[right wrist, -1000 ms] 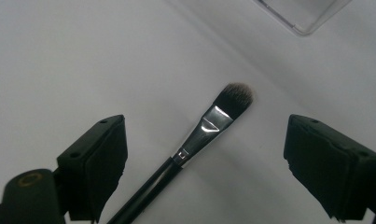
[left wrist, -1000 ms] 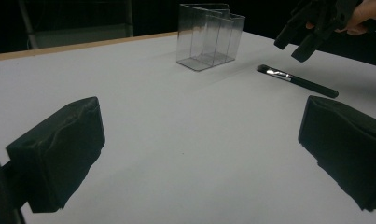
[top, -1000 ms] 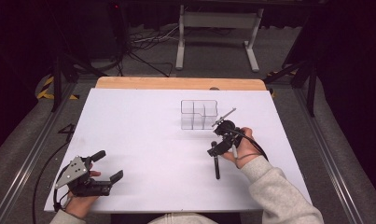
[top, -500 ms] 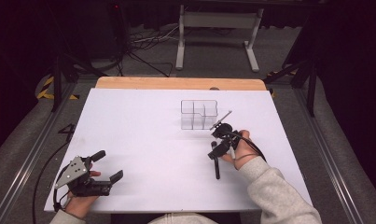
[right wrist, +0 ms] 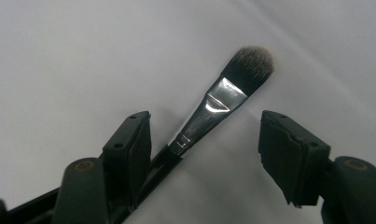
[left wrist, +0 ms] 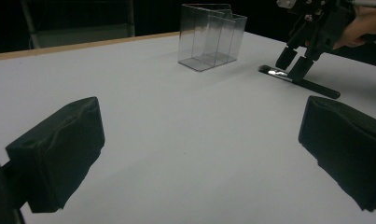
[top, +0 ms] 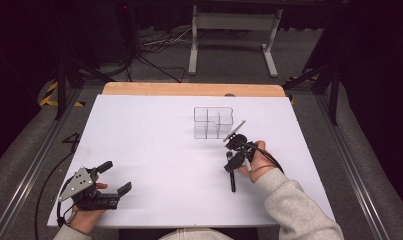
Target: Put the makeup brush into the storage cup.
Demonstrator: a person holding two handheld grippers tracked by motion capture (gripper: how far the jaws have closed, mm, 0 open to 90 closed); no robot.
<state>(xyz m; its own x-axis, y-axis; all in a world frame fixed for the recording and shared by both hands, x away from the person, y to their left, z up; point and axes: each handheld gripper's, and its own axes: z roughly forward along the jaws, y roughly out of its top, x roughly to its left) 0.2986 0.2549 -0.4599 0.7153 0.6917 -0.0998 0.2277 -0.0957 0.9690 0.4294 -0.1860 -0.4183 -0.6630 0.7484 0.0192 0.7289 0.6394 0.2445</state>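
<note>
A black-handled makeup brush (top: 232,183) with a silver ferrule lies flat on the white table (top: 154,130), in front of a clear acrylic organizer (top: 213,122). My right gripper (top: 229,165) points down over its head end. Its jaws have just been closing, with the brush (right wrist: 213,102) between them. One pad stands right beside the handle and the other stands clear, so the right gripper (right wrist: 204,122) is open. My left gripper (top: 115,177) rests open at the front left with nothing in it. From the left gripper (left wrist: 195,135), the organizer (left wrist: 209,37), brush (left wrist: 300,80) and right gripper (left wrist: 293,69) lie ahead.
A wooden strip (top: 189,89) edges the table's far side. Behind it, on the dark floor, stand a metal frame (top: 229,25) and loose cables (top: 154,47). Rails run along both sides of the table.
The right gripper's jaws have come closer together around the brush, and the hand has barely shifted. The left gripper has stayed where it was.
</note>
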